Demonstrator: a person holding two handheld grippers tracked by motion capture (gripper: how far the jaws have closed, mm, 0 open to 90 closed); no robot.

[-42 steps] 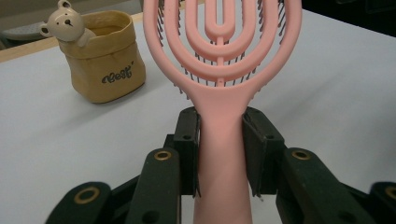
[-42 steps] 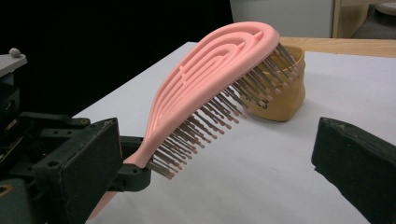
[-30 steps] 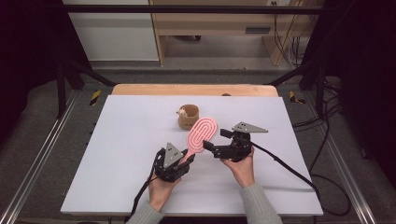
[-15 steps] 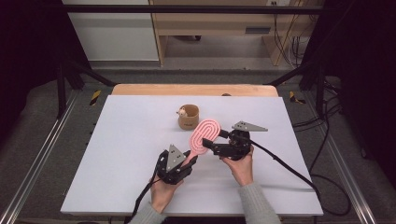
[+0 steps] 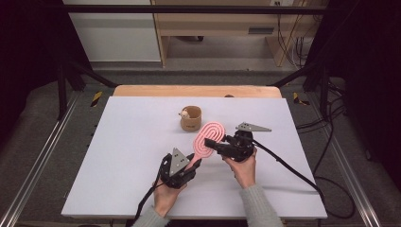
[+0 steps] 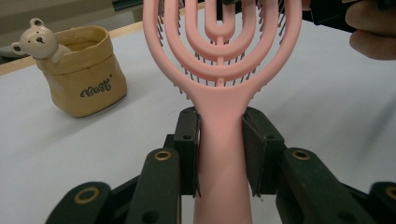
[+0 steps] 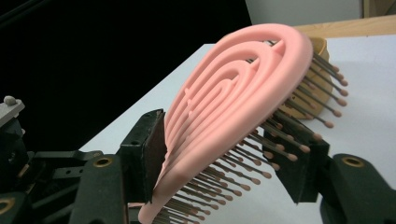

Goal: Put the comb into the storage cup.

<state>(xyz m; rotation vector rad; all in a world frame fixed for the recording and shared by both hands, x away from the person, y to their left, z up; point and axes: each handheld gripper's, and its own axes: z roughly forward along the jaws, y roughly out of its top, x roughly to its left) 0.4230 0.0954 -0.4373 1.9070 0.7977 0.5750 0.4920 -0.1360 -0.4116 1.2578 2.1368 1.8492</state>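
Note:
A pink hairbrush point(image 5: 209, 137) with looped ribs and dark bristles is held above the white table point(image 5: 118, 165). My left gripper point(image 5: 194, 163) is shut on its handle point(image 6: 219, 140), pads pressing both sides. My right gripper point(image 5: 213, 144) comes in from the right, and its jaws have just been closing with the brush head point(image 7: 233, 93) between them. In the right gripper view one pad point(image 7: 147, 149) lies against the back of the head and the other pad point(image 7: 301, 161) meets the bristle tips.
A small tan fabric cup point(image 5: 191, 119) with a bear figure point(image 6: 39, 42) on its rim stands just beyond the brush. A wooden strip point(image 5: 196, 91) runs along the table's far edge. Cables trail from both grippers toward the near edge and right.
The right gripper's jaws have closed in around the brush head. Both hands and the brush have stayed where they were.

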